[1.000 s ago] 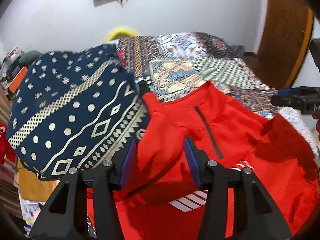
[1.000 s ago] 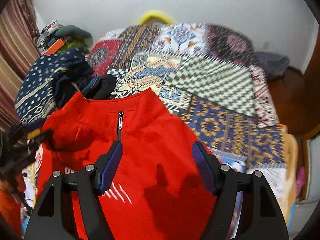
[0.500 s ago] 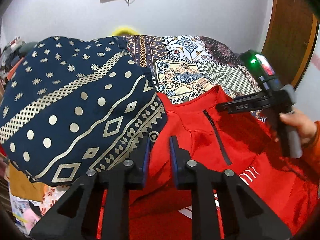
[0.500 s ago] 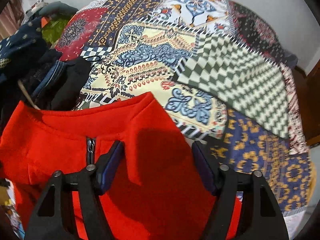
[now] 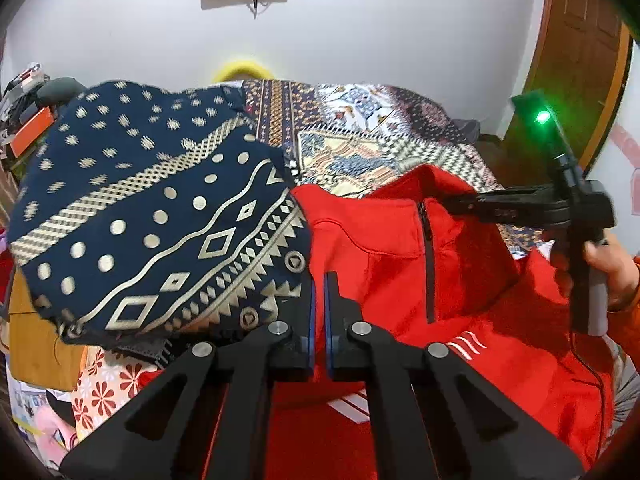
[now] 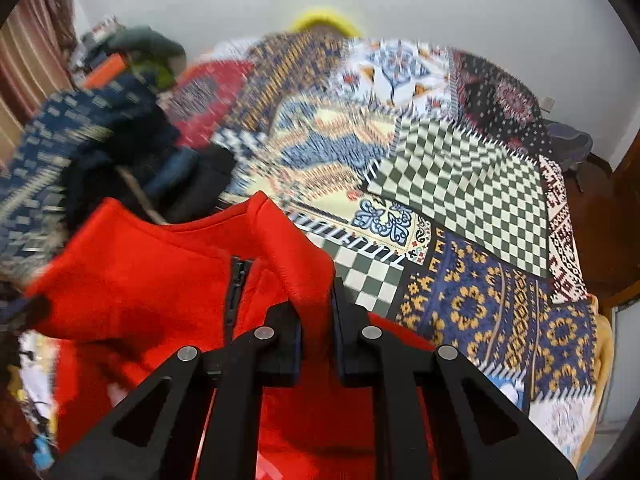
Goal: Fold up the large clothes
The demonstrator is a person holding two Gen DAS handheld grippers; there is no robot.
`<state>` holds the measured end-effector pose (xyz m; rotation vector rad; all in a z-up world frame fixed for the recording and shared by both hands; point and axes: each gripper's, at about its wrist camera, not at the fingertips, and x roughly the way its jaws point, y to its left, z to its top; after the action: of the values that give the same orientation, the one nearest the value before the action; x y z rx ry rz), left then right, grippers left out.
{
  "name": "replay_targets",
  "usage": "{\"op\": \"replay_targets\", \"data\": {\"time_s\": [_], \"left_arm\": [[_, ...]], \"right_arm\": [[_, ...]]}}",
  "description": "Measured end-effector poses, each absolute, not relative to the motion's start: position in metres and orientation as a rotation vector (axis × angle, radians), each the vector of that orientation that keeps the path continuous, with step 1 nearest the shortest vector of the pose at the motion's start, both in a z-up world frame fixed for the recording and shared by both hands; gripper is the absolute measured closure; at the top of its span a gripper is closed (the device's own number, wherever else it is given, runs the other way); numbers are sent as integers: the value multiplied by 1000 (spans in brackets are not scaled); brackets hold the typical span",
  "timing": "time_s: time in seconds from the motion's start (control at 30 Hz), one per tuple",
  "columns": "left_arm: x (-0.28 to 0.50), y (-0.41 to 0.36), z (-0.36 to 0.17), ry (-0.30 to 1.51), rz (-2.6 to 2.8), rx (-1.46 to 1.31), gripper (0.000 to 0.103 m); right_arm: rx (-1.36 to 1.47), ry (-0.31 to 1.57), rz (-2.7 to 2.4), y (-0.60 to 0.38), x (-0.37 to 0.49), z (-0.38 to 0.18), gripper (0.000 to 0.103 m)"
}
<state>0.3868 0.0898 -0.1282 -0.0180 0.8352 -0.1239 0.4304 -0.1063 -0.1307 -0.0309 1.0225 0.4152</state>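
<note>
Fingers of the left gripper [image 5: 319, 312] stand clenched on the shoulder cloth of the red zip-neck pullover [image 5: 400, 264], blue pads nearly touching with only a sliver of red between them; fingers of the right gripper [image 6: 316, 312] are likewise clamped, a fold of the pullover's collar [image 6: 296, 264] pinched between the pads; in the left wrist view the right gripper [image 5: 476, 204] reaches in from the right edge to the collar, held by a hand [image 5: 604, 264] with an orange sleeve, a green light glowing on its top; the pullover lies on the near end of a patchwork bedspread [image 6: 460, 184], its long axis running from the cameras toward the far wall, collar at the far end, short dark zip [image 5: 428, 264] down the middle; white stripes [image 5: 466, 342] on the chest are the only marking, partly covered by the left gripper, and no letters can be read on them; its lower body and sleeves are cut off by the frame or hidden under the grippers; a navy cloth with cream geometric print [image 5: 160, 216] lies heaped just beside its left shoulder, touching it; the right wrist view is blurred on the left
</note>
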Motion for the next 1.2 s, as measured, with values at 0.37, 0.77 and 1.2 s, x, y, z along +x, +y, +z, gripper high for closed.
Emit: {"op": "replay_targets", "data": {"time_s": [0.37, 0.77, 1.2], "left_arm": [[308, 108, -94, 791, -193, -107, 101], [240, 119, -152, 934, -255, -111, 101], [211, 125, -200, 1085, -148, -47, 94]], "right_arm": [[-10, 919, 516, -133, 317, -77, 93], [-39, 1000, 534, -137, 218, -112, 88], [-157, 1031, 464, -161, 172, -123, 66]]}}
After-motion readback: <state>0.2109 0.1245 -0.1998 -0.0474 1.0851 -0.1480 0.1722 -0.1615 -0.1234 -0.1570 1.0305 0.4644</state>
